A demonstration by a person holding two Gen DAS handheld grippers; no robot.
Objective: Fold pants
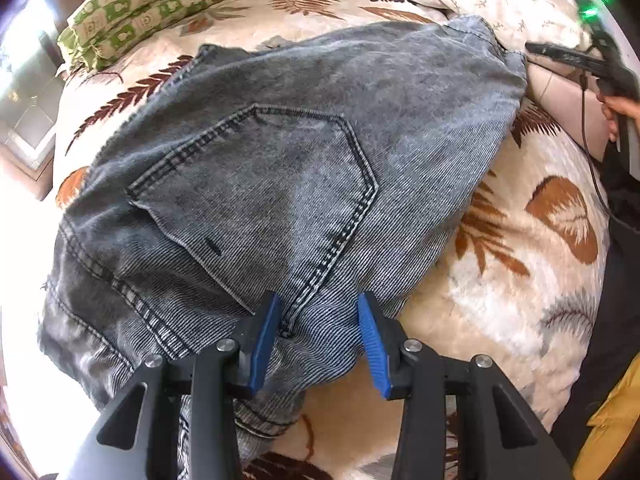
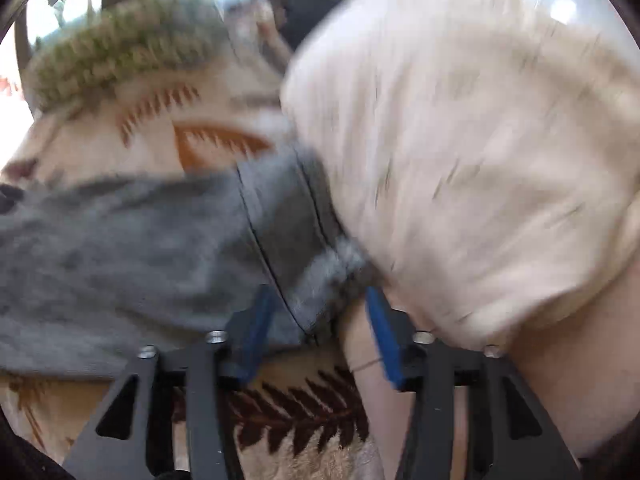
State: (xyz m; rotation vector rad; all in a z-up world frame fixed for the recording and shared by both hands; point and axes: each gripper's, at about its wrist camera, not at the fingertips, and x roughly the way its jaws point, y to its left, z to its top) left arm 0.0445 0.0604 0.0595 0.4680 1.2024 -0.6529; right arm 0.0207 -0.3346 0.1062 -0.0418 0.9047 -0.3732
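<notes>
Left wrist view, folded grey jeans (image 1: 280, 160) w/ no legible label, left claw (image 1: 320, 340) part-open, empty, right claw (image 2: 320, 336) open, empty.

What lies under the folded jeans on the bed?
The jeans rest on a cream leaf-print blanket, visible all around them. Anything directly beneath the denim is covered and cannot be seen.

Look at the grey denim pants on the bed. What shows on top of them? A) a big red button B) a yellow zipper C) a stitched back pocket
C: the grey denim pants lie with a stitched back pocket facing up on the leaf-patterned cream blanket.
</notes>
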